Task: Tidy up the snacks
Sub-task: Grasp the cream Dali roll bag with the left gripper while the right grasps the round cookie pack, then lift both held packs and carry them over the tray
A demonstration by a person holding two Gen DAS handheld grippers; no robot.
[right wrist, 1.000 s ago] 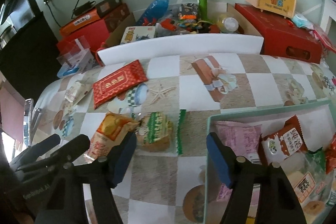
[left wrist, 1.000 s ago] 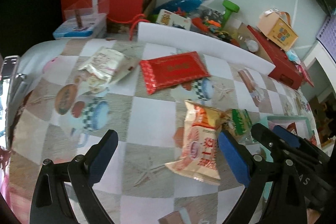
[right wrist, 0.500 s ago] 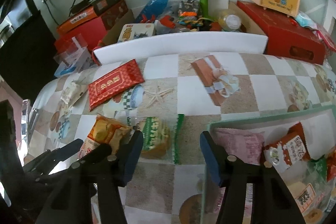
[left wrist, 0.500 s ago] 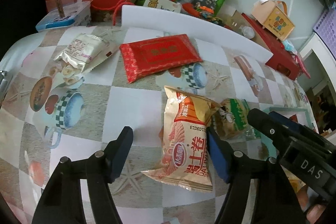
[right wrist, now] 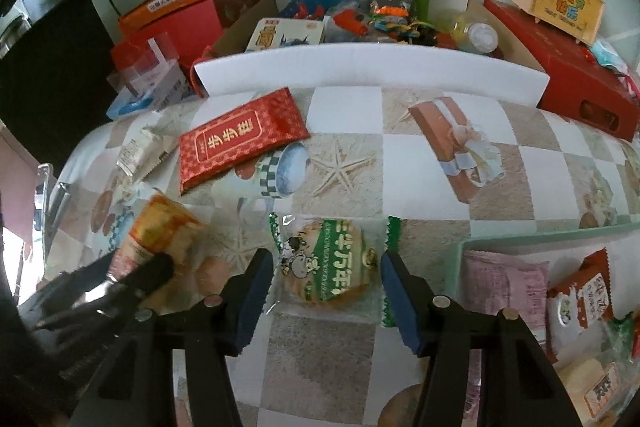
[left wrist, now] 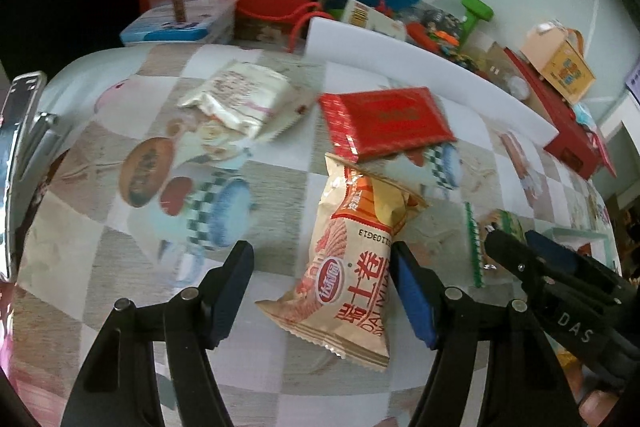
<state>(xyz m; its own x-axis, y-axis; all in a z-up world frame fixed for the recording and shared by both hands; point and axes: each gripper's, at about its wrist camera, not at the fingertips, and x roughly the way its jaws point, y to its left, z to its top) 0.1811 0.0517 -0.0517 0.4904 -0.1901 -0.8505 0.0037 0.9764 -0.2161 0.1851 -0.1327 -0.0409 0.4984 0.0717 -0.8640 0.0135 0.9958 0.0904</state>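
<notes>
Your left gripper (left wrist: 322, 291) stands with its jaws spread wide, and the orange snack bag (left wrist: 352, 267) lies flat on the checkered tablecloth (left wrist: 120, 267) between the two blue pads — the right pad is just beside the bag's edge, the left pad well clear of it. Nothing is clamped yet.

Your right gripper (right wrist: 326, 287) is spread wide too, with the green-wrapped cake (right wrist: 330, 263) lying between its fingers; neither pad presses on the wrapper, as far as you can see.

The two snacks lie near each other at the near side of the table. Farther back lie the red packet (left wrist: 386, 121) and, to its left, the white packet (left wrist: 240, 99), both flat on the cloth and apart from each other. The green tray (right wrist: 520, 241) sits at your right, just beside the cake, already holding a pink packet (right wrist: 506, 277) and a red-and-white pouch (right wrist: 580, 297) — with other wrapped pieces below them, too cropped to identify.
</notes>
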